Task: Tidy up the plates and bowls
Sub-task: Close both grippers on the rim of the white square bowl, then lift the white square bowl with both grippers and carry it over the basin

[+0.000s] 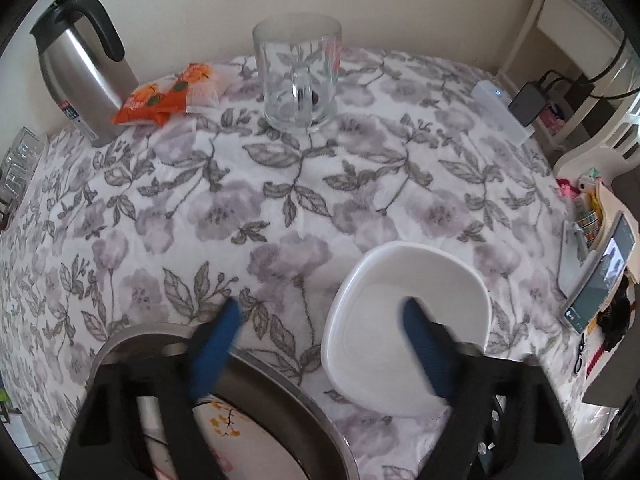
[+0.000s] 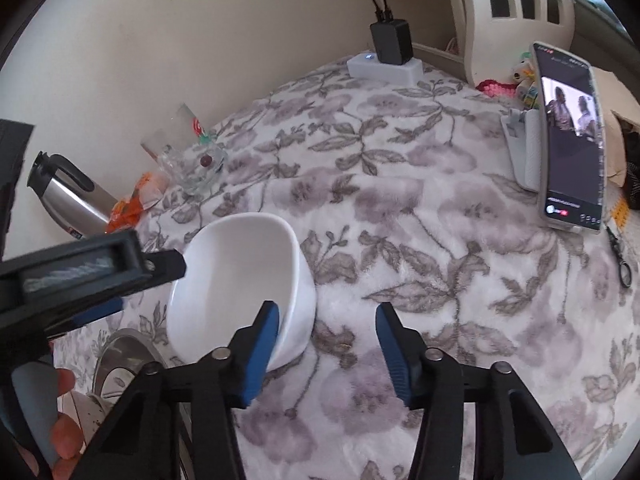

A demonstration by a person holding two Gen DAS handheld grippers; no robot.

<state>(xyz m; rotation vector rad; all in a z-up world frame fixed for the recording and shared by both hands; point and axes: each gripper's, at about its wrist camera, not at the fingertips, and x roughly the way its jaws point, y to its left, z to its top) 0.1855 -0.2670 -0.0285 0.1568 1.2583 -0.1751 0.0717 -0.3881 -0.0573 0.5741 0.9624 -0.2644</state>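
A white squarish bowl (image 1: 384, 320) sits upright on the floral tablecloth; it also shows in the right wrist view (image 2: 236, 280). My left gripper (image 1: 320, 320) is open, its right finger over the bowl's inside and its left finger over a steel basin (image 1: 280, 384). The basin holds a flowered plate (image 1: 240, 440). My right gripper (image 2: 326, 320) is open and empty, just right of the bowl, its left finger (image 2: 264, 352) in front of the bowl's near wall. The left gripper's body (image 2: 80, 276) shows at the left of the right wrist view.
A glass mug (image 1: 298, 76), an orange snack bag (image 1: 168, 96) and a steel thermos (image 1: 80, 64) stand at the far side. A white power strip with charger (image 2: 386, 60) and a propped phone (image 2: 570, 140) stand at the right. Scissors (image 2: 620, 256) lie near the right edge.
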